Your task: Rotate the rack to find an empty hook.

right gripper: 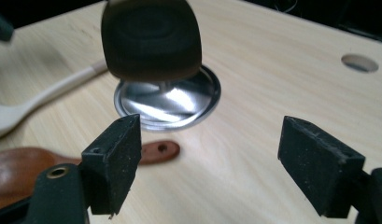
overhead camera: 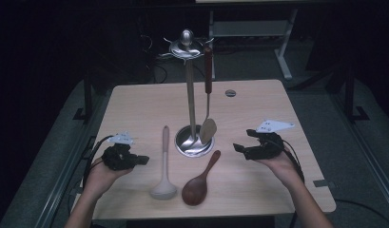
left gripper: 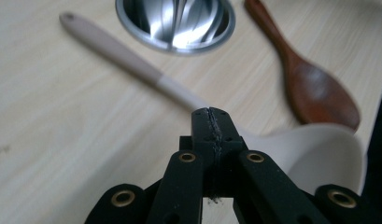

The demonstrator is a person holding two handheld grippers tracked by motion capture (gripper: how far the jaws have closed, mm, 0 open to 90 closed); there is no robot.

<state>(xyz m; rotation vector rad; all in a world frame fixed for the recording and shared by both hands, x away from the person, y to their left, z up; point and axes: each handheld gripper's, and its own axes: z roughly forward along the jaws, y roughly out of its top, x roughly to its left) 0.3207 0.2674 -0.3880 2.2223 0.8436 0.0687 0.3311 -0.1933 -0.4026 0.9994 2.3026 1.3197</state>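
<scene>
A metal utensil stand (overhead camera: pixel 191 85) rises from a round base (overhead camera: pixel 194 142) at the table's middle. A spatula (overhead camera: pixel 208 128) with a dark handle hangs from its top ring. On the table in front lie a cream ladle (overhead camera: pixel 164 164) and a brown wooden spoon (overhead camera: pixel 200 183). My left gripper (overhead camera: pixel 143 160) is left of the ladle, held above the table; its jaws (left gripper: pixel 211 126) are shut with nothing between them, over the ladle (left gripper: pixel 132 60). My right gripper (overhead camera: pixel 243 140) is right of the base and open (right gripper: pixel 212 154), facing the spatula blade (right gripper: pixel 151 37) and base (right gripper: pixel 167 100).
The light wooden table (overhead camera: pixel 135 104) has a round cable hole (overhead camera: pixel 230 93) at the back right. The brown spoon's handle (right gripper: pixel 156 151) points toward the base. Dark floor and a white frame (overhead camera: pixel 282 52) lie beyond the table's far edge.
</scene>
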